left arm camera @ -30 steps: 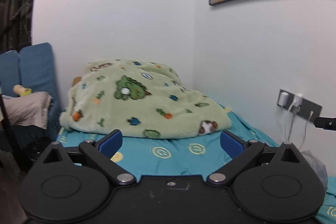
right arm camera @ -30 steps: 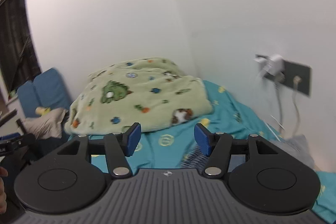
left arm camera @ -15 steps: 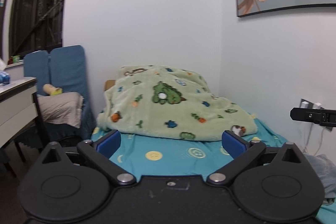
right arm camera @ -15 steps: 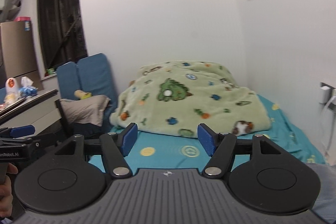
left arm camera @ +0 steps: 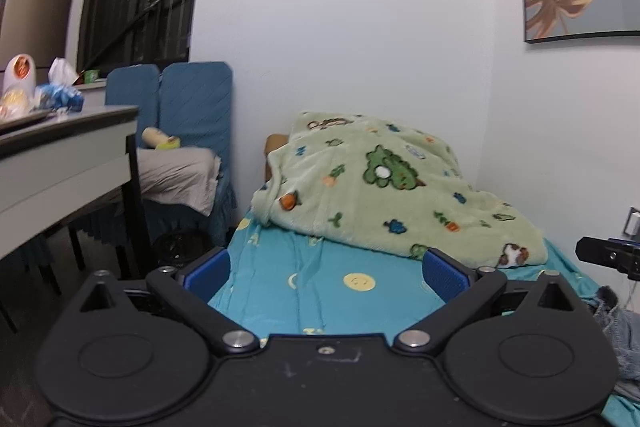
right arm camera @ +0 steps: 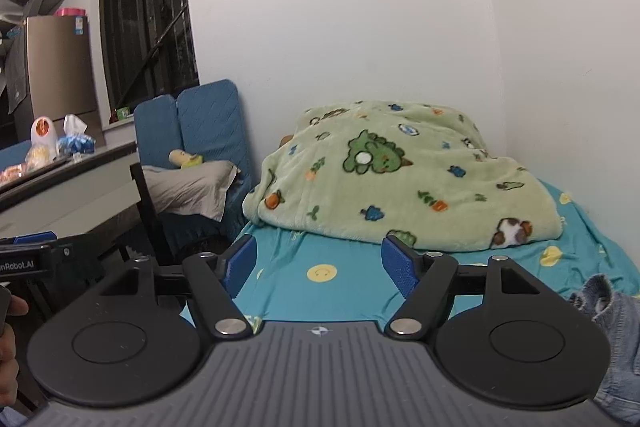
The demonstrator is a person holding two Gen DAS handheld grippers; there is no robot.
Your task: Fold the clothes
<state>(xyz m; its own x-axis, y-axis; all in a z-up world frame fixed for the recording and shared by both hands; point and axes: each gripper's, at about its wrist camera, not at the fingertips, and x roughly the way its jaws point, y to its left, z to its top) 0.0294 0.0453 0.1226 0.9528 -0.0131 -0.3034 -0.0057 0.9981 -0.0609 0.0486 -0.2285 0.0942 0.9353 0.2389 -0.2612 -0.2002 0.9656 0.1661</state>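
Note:
A crumpled blue denim garment lies on the teal bed sheet at the lower right of the right wrist view; it also shows at the right edge of the left wrist view. My left gripper is open and empty, held above the near part of the bed. My right gripper is open and empty, to the left of the denim. Neither touches any cloth.
A green cartoon-print blanket is heaped at the head of the bed. A grey desk with bottles and a blue padded chair with a beige cloth stand left of the bed. White walls close off the back and right.
Both views have swung left and pulled back from the wall: the outlet has left view, the desk and chair have come in, and the denim shows at the right.

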